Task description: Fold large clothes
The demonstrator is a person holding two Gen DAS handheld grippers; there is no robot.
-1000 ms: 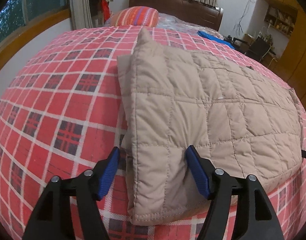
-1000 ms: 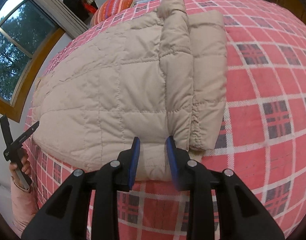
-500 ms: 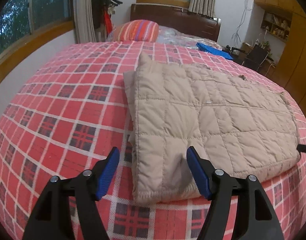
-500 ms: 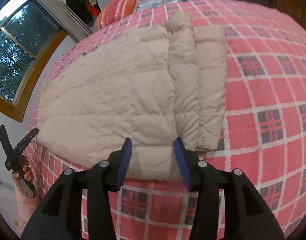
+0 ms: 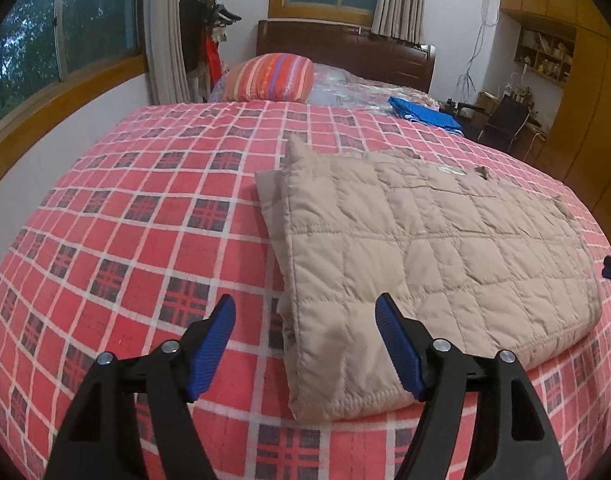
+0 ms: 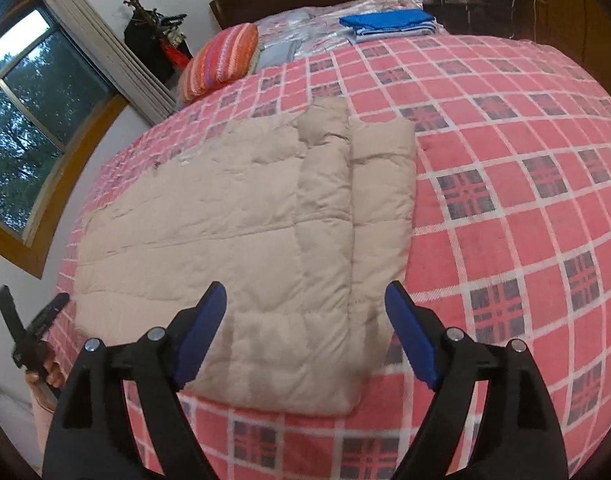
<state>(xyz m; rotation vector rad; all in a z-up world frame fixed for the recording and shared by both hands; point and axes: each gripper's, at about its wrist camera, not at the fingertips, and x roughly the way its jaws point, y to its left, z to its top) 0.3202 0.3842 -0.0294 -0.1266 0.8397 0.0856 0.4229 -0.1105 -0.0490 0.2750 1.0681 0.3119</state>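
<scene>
A beige quilted jacket (image 5: 417,256) lies folded flat into a rectangle on the red plaid bed cover (image 5: 145,216). My left gripper (image 5: 305,332) is open, held above and just short of the jacket's near left corner, with nothing between its fingers. In the right wrist view the same jacket (image 6: 265,216) shows its folded sleeve lying along the right side. My right gripper (image 6: 305,316) hangs open over the jacket's near edge, holding nothing. The left gripper (image 6: 29,328) also appears at the bed's far left corner, in a hand.
A striped pillow (image 5: 269,78) and a folded blue cloth (image 5: 423,114) lie near the dark headboard (image 5: 345,52). Windows run along the left wall. A desk, chair and shelves stand at the right. Bare plaid cover (image 6: 525,200) stretches right of the jacket.
My right gripper opened wide, letting go of the jacket's edge. Both grippers pulled back and up from the jacket, which stays lying flat.
</scene>
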